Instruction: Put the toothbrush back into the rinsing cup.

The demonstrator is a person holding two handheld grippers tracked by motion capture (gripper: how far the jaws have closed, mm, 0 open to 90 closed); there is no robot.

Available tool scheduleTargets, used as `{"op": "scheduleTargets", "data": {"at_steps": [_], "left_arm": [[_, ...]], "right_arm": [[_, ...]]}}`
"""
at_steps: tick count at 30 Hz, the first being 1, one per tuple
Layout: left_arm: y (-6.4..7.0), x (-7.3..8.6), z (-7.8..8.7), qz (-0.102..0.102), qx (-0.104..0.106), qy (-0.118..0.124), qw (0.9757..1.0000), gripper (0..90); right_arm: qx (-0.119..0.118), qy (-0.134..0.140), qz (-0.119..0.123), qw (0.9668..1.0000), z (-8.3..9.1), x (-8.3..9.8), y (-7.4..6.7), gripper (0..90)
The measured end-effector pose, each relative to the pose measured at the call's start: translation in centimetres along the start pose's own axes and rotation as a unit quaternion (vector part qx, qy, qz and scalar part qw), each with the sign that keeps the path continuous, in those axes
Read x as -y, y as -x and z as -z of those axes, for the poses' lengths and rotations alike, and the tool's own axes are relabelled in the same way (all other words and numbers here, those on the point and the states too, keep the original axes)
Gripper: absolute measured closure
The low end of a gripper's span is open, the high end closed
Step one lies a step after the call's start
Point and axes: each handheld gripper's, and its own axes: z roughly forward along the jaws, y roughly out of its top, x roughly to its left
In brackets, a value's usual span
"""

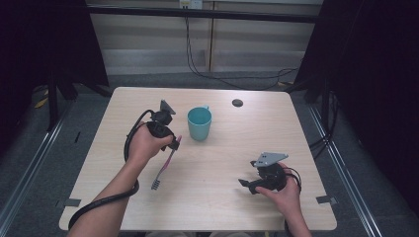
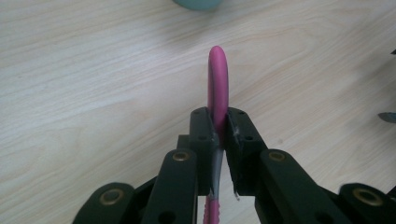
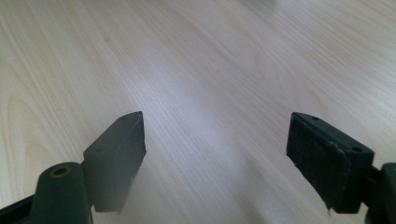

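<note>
Two claws work above the worktop (image 1: 237, 148): the left claw (image 2: 218, 135) is clamped on a pink toothbrush (image 2: 218, 84) beside the teal cup (image 1: 199, 123); the right claw (image 3: 215, 154) stands apart, empty. Ideally, keep the grip firm and lift the brush upright before lowering it into the cup.

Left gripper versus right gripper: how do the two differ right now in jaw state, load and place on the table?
The left gripper is shut on the pink-handled toothbrush; the right gripper stands open with bare pale wooden table between its jaws. The left one is beside the teal plastic cup, while the right one is near the table's front right corner, away from both. Both are black, hand-held, and trail cables.
</note>
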Motion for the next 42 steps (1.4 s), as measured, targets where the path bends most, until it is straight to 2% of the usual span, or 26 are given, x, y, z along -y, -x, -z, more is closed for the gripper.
{"op": "scheduleTargets", "data": {"at_steps": [10, 16, 22, 29, 33, 35, 42], "left_arm": [[1.4, -0.4, -0.4, -0.011, 0.004, 0.001, 0.9999, 81.9], [2.1, -0.7, -0.6, -0.01, 0.015, -0.001, 0.9998, 81.8], [3.1, -0.9, -0.7, -0.02, 0.02, 0.001, 0.9996, 81.8], [3.7, -1.0, -1.0, -0.022, 0.025, 0.001, 0.9994, 81.8], [4.2, -1.3, -1.4, -0.024, 0.027, -0.001, 0.9993, 81.8], [4.6, -1.6, -1.4, -0.024, 0.032, 0.001, 0.9992, 81.8], [5.5, -1.8, -1.9, -0.028, 0.038, 0.004, 0.9989, 81.8]], "right_arm": [[-0.01, -0.007, 0.014, 0.9998, -0.7, -1.4, -0.7, 20.5], [-0.028, 0.007, 0.027, 0.9992, -1.2, -2.6, -1.4, 20.5], [-0.035, 0.02, 0.034, 0.9986, -1.7, -3.9, -2.1, 21.8], [-0.044, 0.022, 0.042, 0.9979, -2.2, -5.0, -2.6, 21.9], [-0.044, 0.027, 0.042, 0.9978, -2.3, -5.3, -2.7, 21.9], [-0.056, 0.035, 0.04, 0.997, -2.4, -5.6, -2.8, 22.6], [-0.064, 0.034, 0.038, 0.9967, -2.7, -6.1, -3.4, 22.6]]}}
